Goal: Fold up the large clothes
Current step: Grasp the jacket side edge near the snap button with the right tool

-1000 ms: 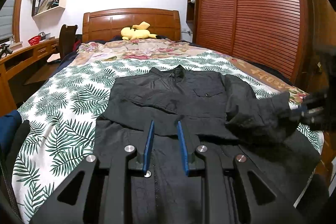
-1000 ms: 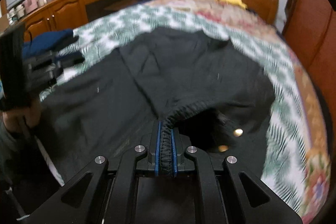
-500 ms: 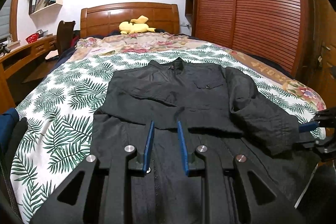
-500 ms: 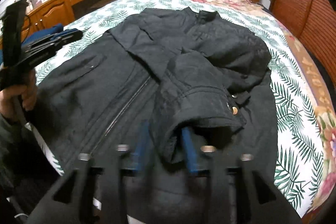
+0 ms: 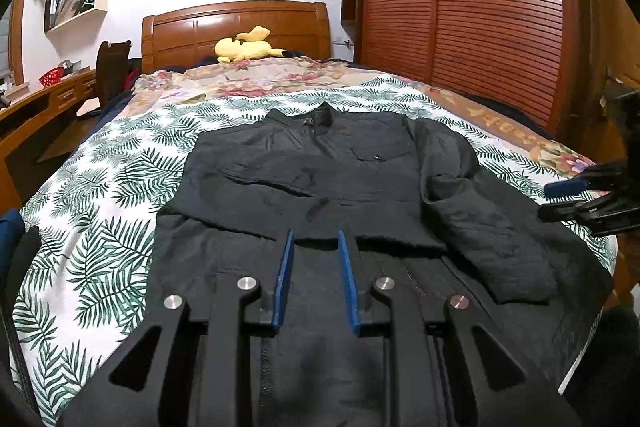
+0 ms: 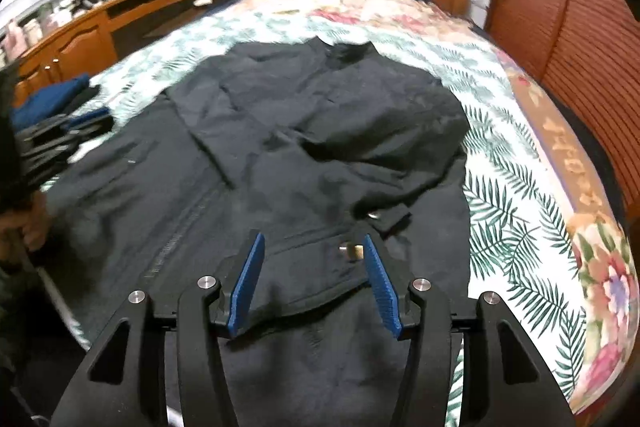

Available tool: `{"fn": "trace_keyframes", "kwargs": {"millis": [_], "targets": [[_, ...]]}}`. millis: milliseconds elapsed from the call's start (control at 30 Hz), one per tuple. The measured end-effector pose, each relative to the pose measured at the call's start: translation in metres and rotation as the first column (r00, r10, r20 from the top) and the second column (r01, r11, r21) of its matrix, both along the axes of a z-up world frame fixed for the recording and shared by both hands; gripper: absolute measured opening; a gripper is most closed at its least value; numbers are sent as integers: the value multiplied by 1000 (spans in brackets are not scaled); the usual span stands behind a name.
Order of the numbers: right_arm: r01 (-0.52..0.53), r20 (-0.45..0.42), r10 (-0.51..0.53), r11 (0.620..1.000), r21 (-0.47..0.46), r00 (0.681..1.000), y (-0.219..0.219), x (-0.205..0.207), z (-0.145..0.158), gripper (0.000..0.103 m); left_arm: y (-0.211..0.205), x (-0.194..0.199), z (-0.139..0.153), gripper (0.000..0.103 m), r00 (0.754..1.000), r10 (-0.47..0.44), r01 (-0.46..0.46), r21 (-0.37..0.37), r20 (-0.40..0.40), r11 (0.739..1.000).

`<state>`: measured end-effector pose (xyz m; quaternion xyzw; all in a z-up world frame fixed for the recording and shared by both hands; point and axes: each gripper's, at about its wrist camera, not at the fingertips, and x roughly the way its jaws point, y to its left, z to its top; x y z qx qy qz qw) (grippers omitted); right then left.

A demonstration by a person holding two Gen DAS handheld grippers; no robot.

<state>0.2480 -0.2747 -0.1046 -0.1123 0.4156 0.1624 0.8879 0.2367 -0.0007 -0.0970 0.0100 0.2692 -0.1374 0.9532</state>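
Note:
A black jacket (image 5: 320, 179) lies face up on the leaf-print bedspread (image 5: 100, 195), collar toward the headboard. Both sleeves are folded inward; the right sleeve (image 5: 480, 227) runs diagonally down its front. My left gripper (image 5: 315, 235) hovers over the jacket's lower middle, its jaws a little apart, nothing between them. My right gripper (image 6: 313, 237) has its jaws opening. The sleeve's cuff (image 6: 320, 275) lies flat beneath and between the pads, untouched. The right gripper (image 5: 554, 201) also shows at the jacket's right edge, and the left gripper (image 6: 76, 131) at its left.
A yellow plush toy (image 5: 244, 49) rests by the wooden headboard (image 5: 236, 27). A slatted wardrobe (image 5: 480, 7) runs along the bed's right side, a desk (image 5: 40, 107) and chair along the left. Folded blue clothes (image 6: 52, 95) sit at the bed's left edge. A hand (image 6: 28, 223) holds the left gripper.
My right gripper let go of the sleeve cuff and opened, drawing back toward the jacket's right edge. The sleeve now lies flat on the jacket. The left gripper shifted only slightly.

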Motion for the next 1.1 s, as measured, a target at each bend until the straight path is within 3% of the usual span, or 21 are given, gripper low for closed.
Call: {"fn": "trace_keyframes", "kwargs": {"millis": [233, 300, 433, 533, 633, 800, 867, 1100], "targets": [[57, -137, -51, 997, 42, 989, -18, 36, -48, 52, 0, -4, -2, 21, 1000, -6, 6, 5, 1, 1000], [80, -191, -65, 994, 71, 980, -23, 42, -61, 60, 1, -3, -3, 21, 1000, -6, 6, 9, -5, 1000], [133, -241, -95, 980, 150, 966, -34, 45, -68, 65, 4, -3, -4, 21, 1000, -4, 4, 9, -10, 1000], [117, -238, -78, 981, 155, 968, -34, 40, -67, 65, 6, -4, -4, 21, 1000, -1, 1, 6, -10, 1000], [103, -238, -63, 982, 161, 969, -32, 36, -69, 56, 7, -5, -3, 21, 1000, 0, 0, 3, -7, 1000], [92, -207, -60, 985, 149, 977, -33, 31, -60, 16, 8, -5, -2, 21, 1000, 3, -3, 1, -7, 1000], [79, -167, -53, 985, 153, 985, -32, 28, -49, 11, 8, -5, -2, 21, 1000, 5, -5, 0, -8, 1000], [-29, 66, 23, 995, 92, 998, 6, 8, 9, 9, 15, -6, 1, 21, 1000, 25, -25, -3, 0, 1000]]}}
